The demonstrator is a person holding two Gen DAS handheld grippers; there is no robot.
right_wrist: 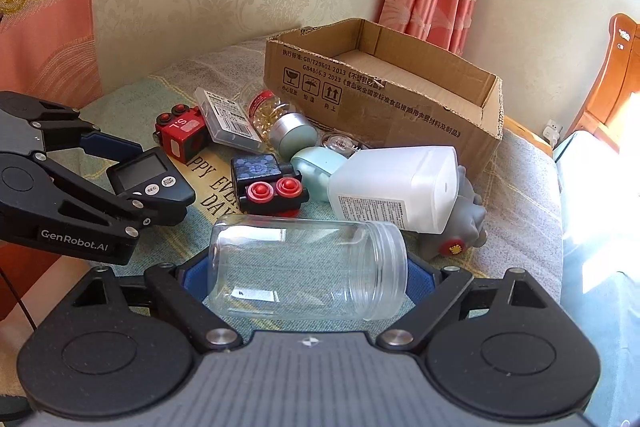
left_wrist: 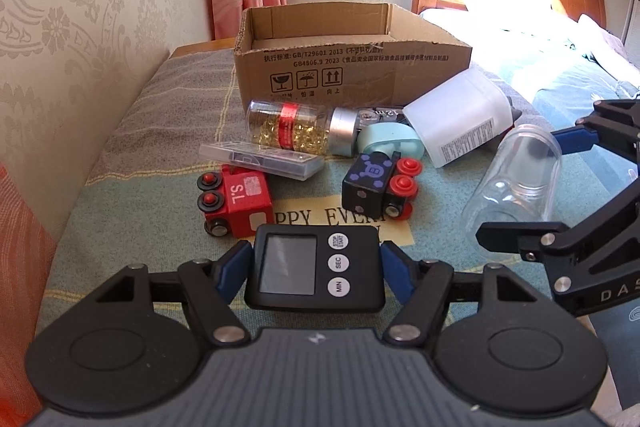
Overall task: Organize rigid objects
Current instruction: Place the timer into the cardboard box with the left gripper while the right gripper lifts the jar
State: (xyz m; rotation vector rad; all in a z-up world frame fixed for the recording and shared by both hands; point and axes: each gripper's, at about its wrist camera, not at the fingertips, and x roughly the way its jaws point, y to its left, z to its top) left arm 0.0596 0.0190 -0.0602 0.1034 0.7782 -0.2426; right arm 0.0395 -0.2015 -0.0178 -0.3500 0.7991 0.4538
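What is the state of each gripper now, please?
Left gripper: closed on the black timer.
Right gripper: closed around the clear jar, which lies on its side.

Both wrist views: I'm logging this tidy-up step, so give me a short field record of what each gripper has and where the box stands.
left gripper: closed on the black timer
right gripper: around the clear jar, which lies on its side
cardboard box: open, empty as far as visible, behind the clutter
loose items: red toy train car, black toy train car, capsule bottle, white bottle
surface: patterned cloth
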